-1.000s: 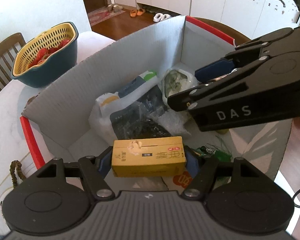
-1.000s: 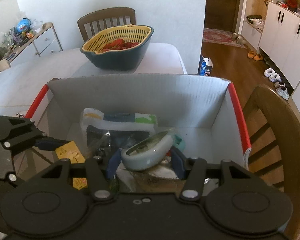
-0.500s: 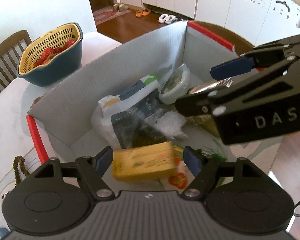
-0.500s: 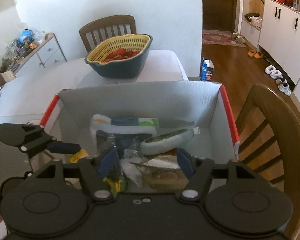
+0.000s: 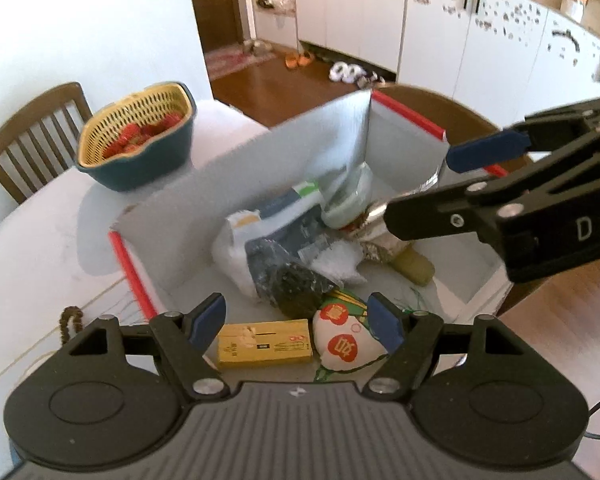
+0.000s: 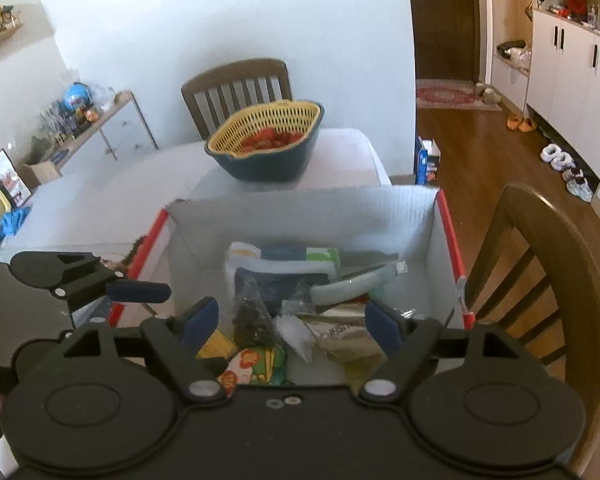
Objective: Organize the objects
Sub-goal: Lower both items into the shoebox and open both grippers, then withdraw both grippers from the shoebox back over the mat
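Note:
A white cardboard box [image 5: 260, 160] with red edges stands on the table, filled with packets. On its floor lies a yellow carton [image 5: 264, 344], just below my left gripper [image 5: 296, 318], which is open and holds nothing. Beside the carton is a white pouch with red circles [image 5: 340, 340]. A pale green tube [image 6: 356, 284] rests on the other packets at the far side. My right gripper [image 6: 292, 316] hovers above the box with its jaws opening and nothing between them. It reaches in from the right in the left wrist view [image 5: 420, 190].
A yellow colander in a blue bowl [image 6: 268, 140] holds red fruit on the white table [image 5: 40, 240] behind the box. Wooden chairs stand behind the table [image 6: 236, 84] and right of the box [image 6: 548, 264]. A bead string [image 5: 70, 320] lies left of the box.
The left jaws let go of the yellow carton, which dropped to the box floor. The right jaws released the pale green tube. Both grippers have risen away from the box.

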Demonstrator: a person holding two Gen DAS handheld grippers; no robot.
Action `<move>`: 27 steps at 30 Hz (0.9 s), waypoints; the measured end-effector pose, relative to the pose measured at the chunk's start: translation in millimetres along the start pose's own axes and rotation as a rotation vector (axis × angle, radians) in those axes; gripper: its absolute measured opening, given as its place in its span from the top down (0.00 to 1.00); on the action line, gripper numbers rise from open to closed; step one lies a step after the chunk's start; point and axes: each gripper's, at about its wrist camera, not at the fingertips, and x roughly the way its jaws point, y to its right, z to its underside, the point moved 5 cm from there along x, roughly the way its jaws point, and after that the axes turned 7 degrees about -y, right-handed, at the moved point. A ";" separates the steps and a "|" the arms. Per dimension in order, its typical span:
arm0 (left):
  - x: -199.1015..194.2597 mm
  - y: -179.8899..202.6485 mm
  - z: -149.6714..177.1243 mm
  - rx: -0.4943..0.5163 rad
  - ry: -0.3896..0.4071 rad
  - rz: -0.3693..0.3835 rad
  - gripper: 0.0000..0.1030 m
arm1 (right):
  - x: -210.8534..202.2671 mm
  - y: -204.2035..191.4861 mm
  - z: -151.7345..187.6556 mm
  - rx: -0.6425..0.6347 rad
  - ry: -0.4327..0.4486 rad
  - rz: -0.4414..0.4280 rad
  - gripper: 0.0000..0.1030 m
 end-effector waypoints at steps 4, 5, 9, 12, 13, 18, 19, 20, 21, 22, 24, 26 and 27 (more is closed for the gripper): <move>-20.3 -7.1 1.3 -0.025 0.045 0.006 0.25 | -15.4 -7.4 0.1 -0.003 0.036 -0.004 0.22; -25.4 -9.3 1.8 -0.032 0.056 0.009 0.25 | -19.7 -10.1 0.2 -0.002 0.049 -0.004 0.21; -44.7 -18.5 5.3 -0.051 0.102 0.018 0.20 | -31.6 -20.0 2.5 -0.001 0.083 -0.001 0.19; -58.9 -27.7 10.6 -0.066 0.139 0.029 0.19 | -38.7 -29.5 5.7 -0.002 0.096 0.001 0.18; -63.3 -30.7 12.7 -0.071 0.151 0.032 0.19 | -40.6 -32.9 6.5 -0.001 0.100 0.002 0.18; -86.1 -49.8 23.5 -0.082 0.203 0.029 0.19 | -48.1 -48.5 10.0 0.029 0.125 -0.003 0.18; -89.7 -53.8 25.5 -0.084 0.209 0.028 0.19 | -49.5 -53.1 10.7 0.030 0.130 -0.002 0.17; -94.0 -58.8 28.0 -0.087 0.216 0.028 0.19 | -50.4 -57.6 11.4 0.030 0.134 0.000 0.16; -98.0 -64.6 30.6 -0.091 0.225 0.029 0.19 | -51.0 -62.4 12.2 0.030 0.139 0.003 0.16; -100.9 -68.9 32.6 -0.095 0.231 0.031 0.19 | -51.3 -66.9 13.1 0.031 0.142 0.007 0.16; -106.7 -79.4 37.4 -0.103 0.240 0.035 0.19 | -51.3 -76.3 14.6 0.033 0.150 0.017 0.14; -112.0 -90.2 42.2 -0.111 0.247 0.041 0.19 | -51.0 -84.7 15.8 0.046 0.163 0.029 0.10; -114.3 -95.4 44.4 -0.116 0.251 0.042 0.19 | -51.0 -89.7 16.5 0.053 0.167 0.029 0.09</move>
